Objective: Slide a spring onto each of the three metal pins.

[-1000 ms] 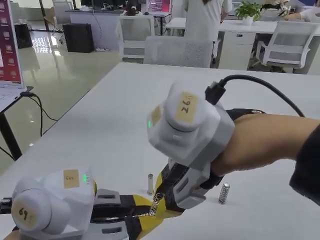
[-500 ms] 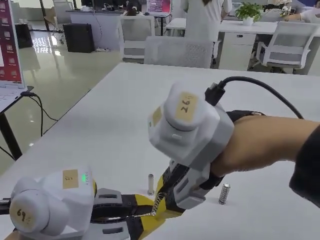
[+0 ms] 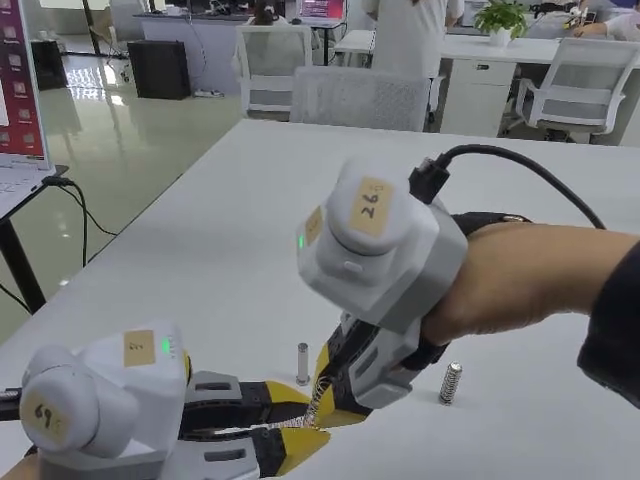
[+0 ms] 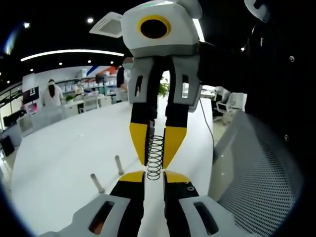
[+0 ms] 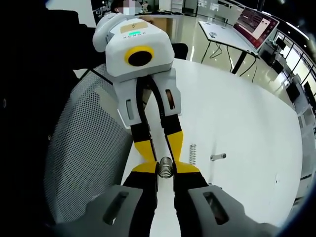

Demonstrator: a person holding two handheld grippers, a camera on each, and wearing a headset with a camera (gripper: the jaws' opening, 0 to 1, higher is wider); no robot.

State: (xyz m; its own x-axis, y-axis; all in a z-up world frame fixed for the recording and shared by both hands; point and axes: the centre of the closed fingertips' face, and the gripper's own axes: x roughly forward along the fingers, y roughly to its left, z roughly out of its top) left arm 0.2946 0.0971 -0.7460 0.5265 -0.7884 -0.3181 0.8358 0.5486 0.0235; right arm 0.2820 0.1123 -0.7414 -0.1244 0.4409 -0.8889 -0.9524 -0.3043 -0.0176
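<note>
A white counter [image 3: 230, 220] is set over a glossy floor [image 3: 140, 130]; chairs [image 3: 355, 100], desks [image 3: 478, 90] and a potted plant [image 3: 500, 17] are seen behind.

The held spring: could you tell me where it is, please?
Head view, bottom centre: the spring is held between the left gripper and right gripper, near a bare pin.

Head view: coil spring [image 3: 318, 402] tilted, bottom centre; second spring [image 3: 451, 383] upright, lower right; bare pin [image 3: 303, 364] upright just above the first.

White plastic left gripper [image 4: 154, 174] and right gripper [image 5: 165, 171] have black, yellow-tipped jaws; the coiled wire spring [image 4: 155, 154] is silver, the tabletop [image 3: 225, 230] white.
</note>
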